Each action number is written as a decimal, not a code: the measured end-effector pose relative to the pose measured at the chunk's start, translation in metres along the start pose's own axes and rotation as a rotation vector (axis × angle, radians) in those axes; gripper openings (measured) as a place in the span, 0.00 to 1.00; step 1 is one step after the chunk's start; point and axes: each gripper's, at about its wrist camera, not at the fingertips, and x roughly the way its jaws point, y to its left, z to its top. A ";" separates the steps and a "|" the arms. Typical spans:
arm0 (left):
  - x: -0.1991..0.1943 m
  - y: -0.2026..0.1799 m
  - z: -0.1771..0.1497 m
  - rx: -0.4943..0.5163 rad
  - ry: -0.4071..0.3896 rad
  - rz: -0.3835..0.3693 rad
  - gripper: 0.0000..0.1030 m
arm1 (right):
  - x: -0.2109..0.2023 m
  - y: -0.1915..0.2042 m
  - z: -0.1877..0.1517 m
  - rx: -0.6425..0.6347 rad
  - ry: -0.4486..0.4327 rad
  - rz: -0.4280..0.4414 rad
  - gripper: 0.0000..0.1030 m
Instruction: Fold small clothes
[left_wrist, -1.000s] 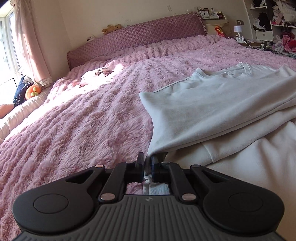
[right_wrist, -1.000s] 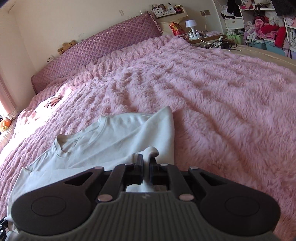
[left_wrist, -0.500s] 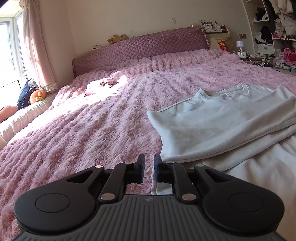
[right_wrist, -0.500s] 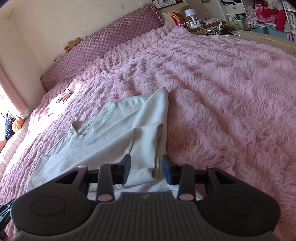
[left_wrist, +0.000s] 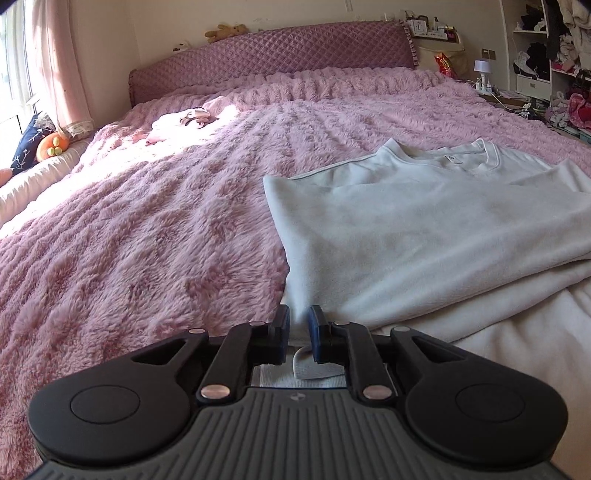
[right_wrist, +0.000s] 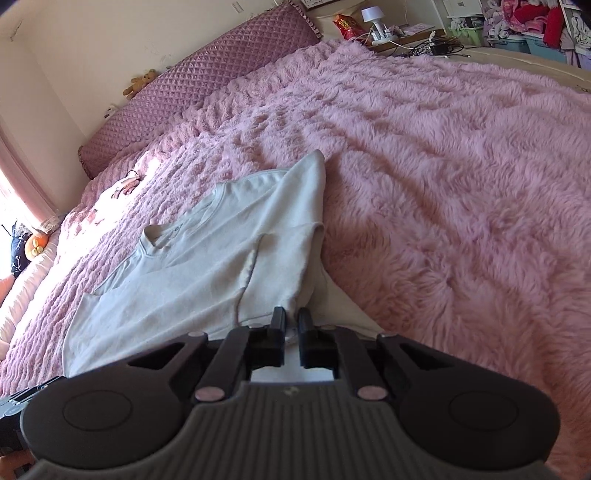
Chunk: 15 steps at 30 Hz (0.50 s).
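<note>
Two grabs are in progress on the white sweatshirt (left_wrist: 424, 236), which lies partly folded on the pink fluffy bed cover (left_wrist: 147, 240), collar toward the headboard, sides already turned in over the body. Step in hand, as I read it: taking the near hem corners for the bottom-to-collar fold. My right gripper (right_wrist: 291, 323) has just snapped closed, and cloth at the sweatshirt's near right corner sits pinched between its fingers (right_wrist: 277, 325). My left gripper (left_wrist: 298, 321) has just been opening slightly; its jaws stand a narrow gap apart with the near left edge of the cloth running between them, a ribbed bit of hem visible below, but I don't see the pads pressing on it. Next move calls for closing the left side properly, then lifting both corners together and carrying them forward evenly, or the fold skews.
</note>
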 end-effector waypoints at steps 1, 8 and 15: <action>0.000 -0.001 0.000 0.003 0.002 0.003 0.18 | 0.004 -0.003 -0.006 0.001 0.016 -0.011 0.00; -0.026 0.004 0.012 -0.009 -0.045 -0.022 0.18 | -0.003 0.000 -0.005 0.032 0.006 -0.033 0.15; -0.017 0.004 0.055 -0.070 -0.146 -0.084 0.28 | -0.014 0.036 0.019 -0.096 -0.149 0.035 0.25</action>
